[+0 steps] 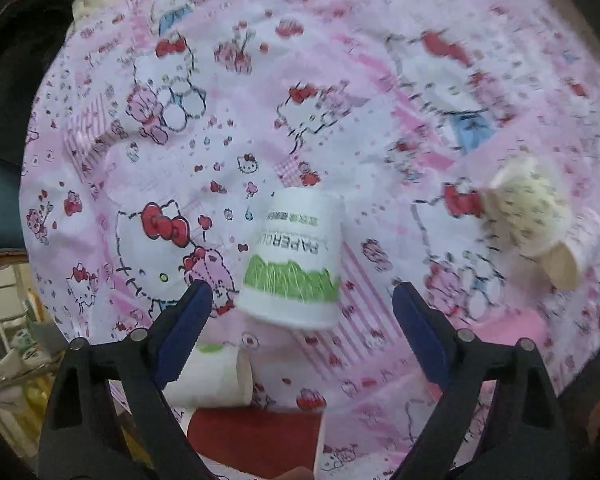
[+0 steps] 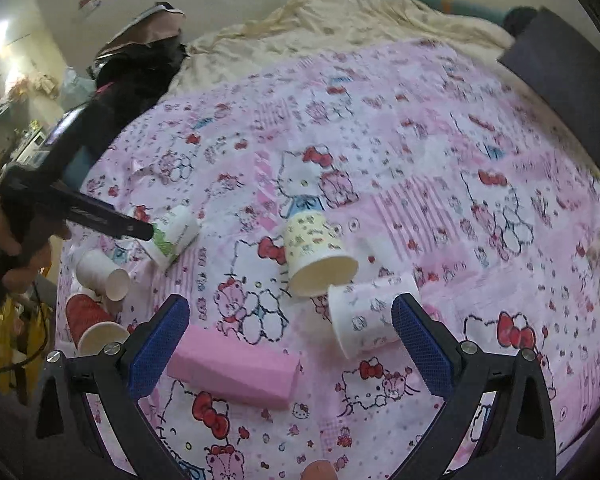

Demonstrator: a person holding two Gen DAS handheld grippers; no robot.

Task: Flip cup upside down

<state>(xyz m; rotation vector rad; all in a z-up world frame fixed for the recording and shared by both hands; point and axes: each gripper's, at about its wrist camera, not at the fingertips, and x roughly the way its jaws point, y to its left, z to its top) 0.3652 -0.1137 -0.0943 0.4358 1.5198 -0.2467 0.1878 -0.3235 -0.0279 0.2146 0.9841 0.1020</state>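
Note:
A white paper cup with a green band stands upside down on the pink cartoon-print sheet, just ahead of my open, empty left gripper. The same cup shows in the right wrist view beside the left gripper's finger. My right gripper is open and empty. A cream patterned cup lies on its side ahead of it, and a white printed cup lies close to its right finger.
A white cup and a red cup lie on their sides at the left edge of the sheet. A pink box lies near the right gripper's left finger. A cream blanket and dark clothes lie behind.

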